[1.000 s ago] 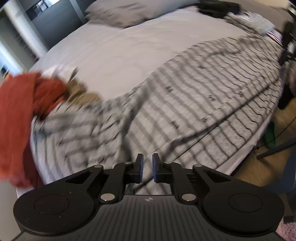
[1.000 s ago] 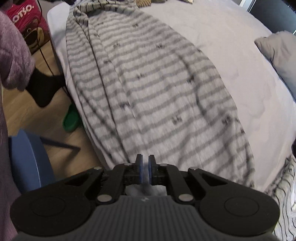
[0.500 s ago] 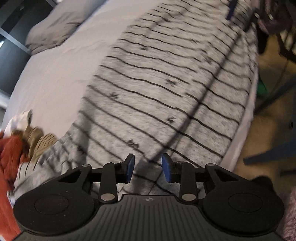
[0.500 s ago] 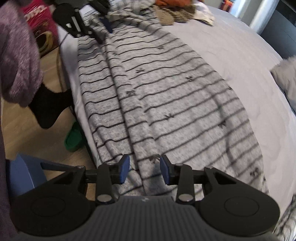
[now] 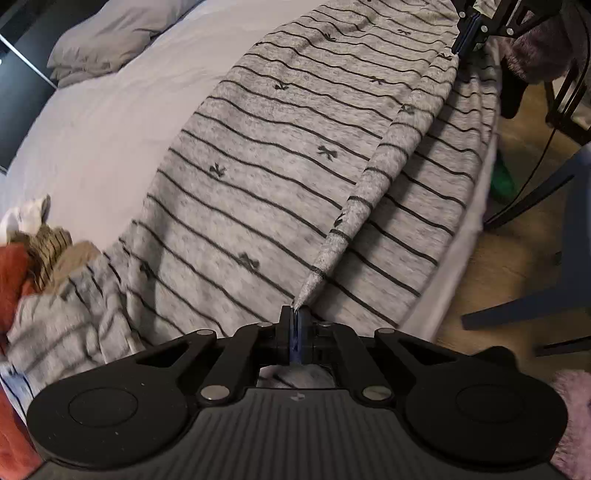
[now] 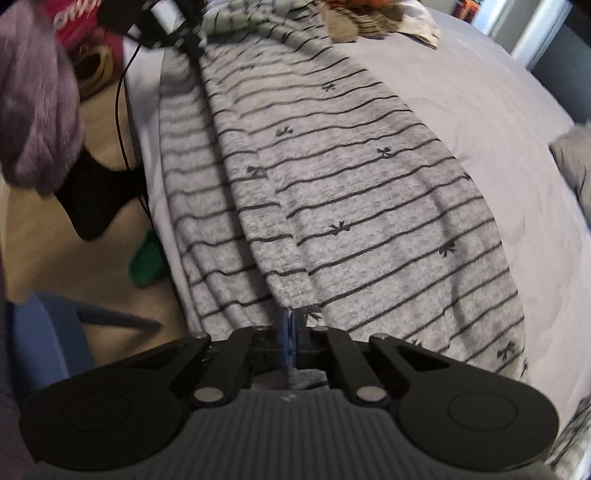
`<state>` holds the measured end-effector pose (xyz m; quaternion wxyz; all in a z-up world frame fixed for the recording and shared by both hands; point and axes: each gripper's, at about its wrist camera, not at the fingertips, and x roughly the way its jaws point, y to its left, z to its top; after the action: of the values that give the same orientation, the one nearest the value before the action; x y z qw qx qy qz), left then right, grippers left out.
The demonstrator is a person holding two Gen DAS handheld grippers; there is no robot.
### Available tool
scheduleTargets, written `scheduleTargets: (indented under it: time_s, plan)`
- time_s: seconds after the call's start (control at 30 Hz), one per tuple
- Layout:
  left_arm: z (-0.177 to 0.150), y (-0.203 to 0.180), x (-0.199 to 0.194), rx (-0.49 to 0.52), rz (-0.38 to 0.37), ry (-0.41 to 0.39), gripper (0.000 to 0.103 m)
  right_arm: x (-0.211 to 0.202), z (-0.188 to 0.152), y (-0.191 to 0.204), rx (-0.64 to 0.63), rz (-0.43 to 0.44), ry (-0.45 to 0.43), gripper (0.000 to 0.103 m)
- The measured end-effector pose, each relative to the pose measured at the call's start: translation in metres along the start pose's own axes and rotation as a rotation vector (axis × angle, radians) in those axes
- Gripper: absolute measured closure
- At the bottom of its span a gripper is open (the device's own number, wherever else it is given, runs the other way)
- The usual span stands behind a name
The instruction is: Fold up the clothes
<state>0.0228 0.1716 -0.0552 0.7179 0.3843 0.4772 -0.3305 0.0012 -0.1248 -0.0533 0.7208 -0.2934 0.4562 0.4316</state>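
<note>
A grey garment with thin black stripes and small bows (image 5: 280, 155) lies spread along the near side of the bed (image 5: 122, 122). My left gripper (image 5: 294, 314) is shut on a raised fold of this garment, a taut ridge that runs to my right gripper (image 5: 466, 34) at the top right. In the right wrist view the right gripper (image 6: 291, 317) is shut on the same ridge of the striped garment (image 6: 351, 206), and the left gripper (image 6: 192, 42) shows at the far end.
A heap of red, tan and white clothes (image 5: 33, 243) lies by the garment's end. A grey pillow (image 5: 107, 35) is at the head of the bed. Beside the bed are wood floor, a blue chair (image 6: 40, 332), a green slipper (image 6: 146, 260) and a purple fuzzy sleeve (image 6: 35, 110).
Both grippers' jaws opened half a second ago and have now closed on the garment, pinching up a ridge between them. Both hands came down closer to the cloth.
</note>
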Motion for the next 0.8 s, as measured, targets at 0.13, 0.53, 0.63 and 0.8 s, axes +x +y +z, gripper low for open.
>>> scheduleTargets:
  time_s: [0.13,0.53,0.63,0.8]
  plan:
    - [-0.009,-0.009,-0.014,-0.022,-0.066,0.001,0.103,-0.006,-0.007,0.007,0.0,0.064,0.016,0.101]
    - [-0.01,-0.012,-0.001,-0.044,-0.08,0.081,0.097,0.022,-0.007,0.018,-0.025,0.119,0.11,0.095]
    - [-0.016,0.003,-0.017,-0.147,-0.079,0.029,0.081,0.016,-0.007,0.016,-0.02,0.118,0.101,0.092]
    - [-0.036,0.037,-0.047,-0.352,0.02,-0.086,0.065,-0.007,-0.002,0.0,0.034,0.054,0.026,0.053]
